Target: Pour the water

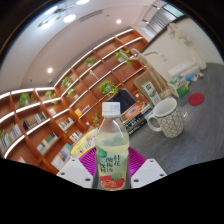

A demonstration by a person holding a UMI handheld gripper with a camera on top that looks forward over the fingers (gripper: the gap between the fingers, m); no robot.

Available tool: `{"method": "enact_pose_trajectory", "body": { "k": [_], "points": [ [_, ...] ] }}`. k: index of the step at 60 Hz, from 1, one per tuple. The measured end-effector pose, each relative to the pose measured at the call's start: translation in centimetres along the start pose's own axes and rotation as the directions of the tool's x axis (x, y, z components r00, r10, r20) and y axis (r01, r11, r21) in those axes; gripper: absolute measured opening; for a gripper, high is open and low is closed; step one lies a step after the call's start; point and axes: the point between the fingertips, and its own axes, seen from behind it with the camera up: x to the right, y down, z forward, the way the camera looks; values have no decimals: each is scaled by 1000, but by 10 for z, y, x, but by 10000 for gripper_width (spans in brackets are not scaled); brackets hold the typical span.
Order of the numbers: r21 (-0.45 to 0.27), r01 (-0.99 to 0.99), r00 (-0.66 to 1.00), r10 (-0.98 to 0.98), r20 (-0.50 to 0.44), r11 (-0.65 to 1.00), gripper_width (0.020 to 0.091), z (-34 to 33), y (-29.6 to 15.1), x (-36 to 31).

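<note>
Clear plastic bottle (113, 150) clamped upright between the gripper (112, 172) fingers.
A white ribbed ceramic mug (167, 118) stood right of it; wooden bookshelves (70, 95) curved beyond.

Bottle (113, 148) was clear plastic with pale liquid, white cap on, label with red-green print on the lower half. It stood between the gripper (112, 172) fingers, both pads pressed on its lower body, and it leaned slightly against the tilted background. Mug (167, 117) was light-coloured with a ribbed or gridded wall, handle toward the bottle, mouth open, resting on the dark table just beyond the bottle, apart from it.
</note>
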Motion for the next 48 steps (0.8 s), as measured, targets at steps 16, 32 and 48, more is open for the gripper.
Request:
{"method": "enact_pose_trajectory", "body": {
  "k": [16,32,48],
  "points": [
    [-18,-650,754,648,108,760,375,34,-41,5],
    [-66,-905,401,895,194,420,396,48,-87,0],
    [-75,-980,162,956,243,185,395,44,-111,21]
  ]
}}
